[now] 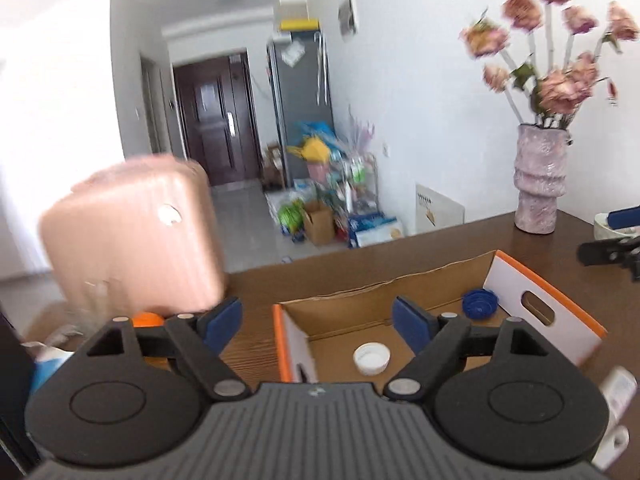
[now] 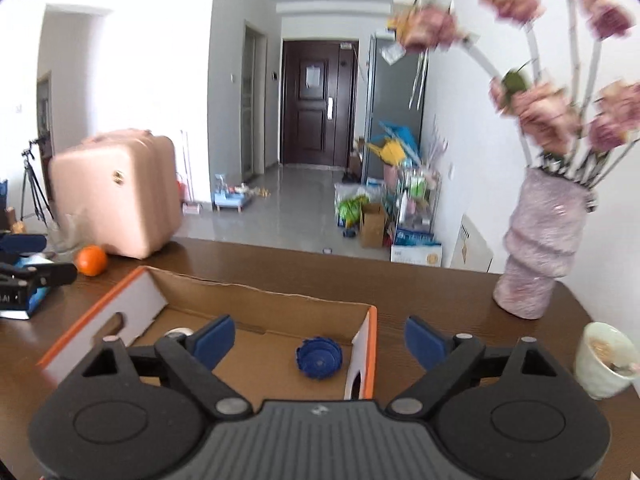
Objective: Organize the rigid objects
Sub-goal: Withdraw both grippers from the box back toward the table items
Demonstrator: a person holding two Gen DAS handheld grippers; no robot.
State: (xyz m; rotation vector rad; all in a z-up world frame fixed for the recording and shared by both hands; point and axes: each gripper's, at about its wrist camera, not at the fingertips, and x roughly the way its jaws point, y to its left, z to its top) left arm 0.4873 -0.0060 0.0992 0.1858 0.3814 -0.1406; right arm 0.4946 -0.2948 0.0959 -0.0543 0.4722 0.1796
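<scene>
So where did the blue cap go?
The blue cap lies inside the cardboard box, near its right end wall in the right wrist view, apart from the white cap.

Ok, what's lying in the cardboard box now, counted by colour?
White round plastic cap: 1
Blue ridged plastic cap: 1
Total in the orange-edged cardboard box: 2

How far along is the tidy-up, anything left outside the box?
Done: the white cap and the blue cap lie in the cardboard box. In hand: nothing; the left tool and the right tool are both open and empty. Left, possibly: the orange sits on the table outside the box.
</scene>
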